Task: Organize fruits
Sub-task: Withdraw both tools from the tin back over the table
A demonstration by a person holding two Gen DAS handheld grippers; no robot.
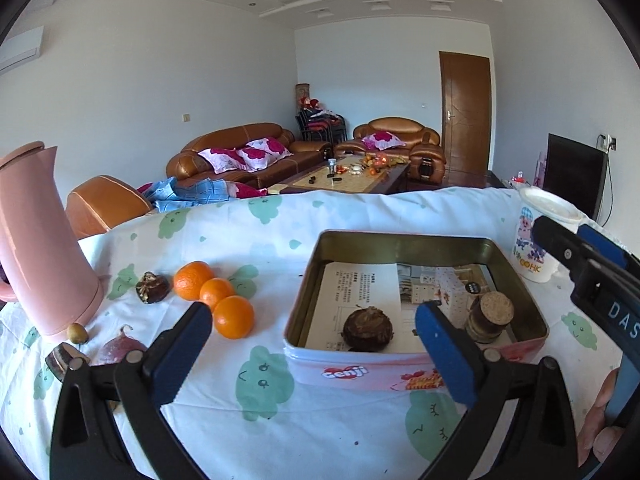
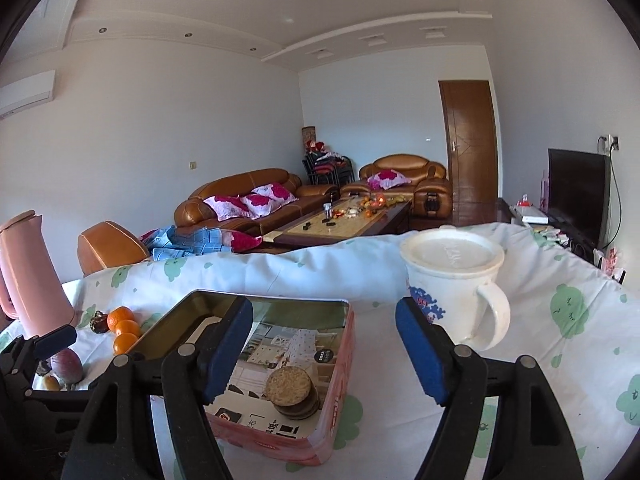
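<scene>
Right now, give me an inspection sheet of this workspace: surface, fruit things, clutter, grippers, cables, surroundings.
Surface: white cloth with green cartoon prints, wrinkled.
Job's things: open pink rectangular tin holds two dark brown fruits; three oranges in a row, a dark fruit and a purple fruit lie outside.
Clutter: pink plastic jug; white lidded mug.
Grippers: left gripper and right gripper, jaws open, nothing held.
Cables: black cable by the television.
Surroundings: brown leather sofas, wooden door.

White walls fill the top. A brown leather sofa (image 1: 236,152) with pink flower pillows sits mid-frame, a brown wooden door (image 1: 466,116) on the right.
</scene>
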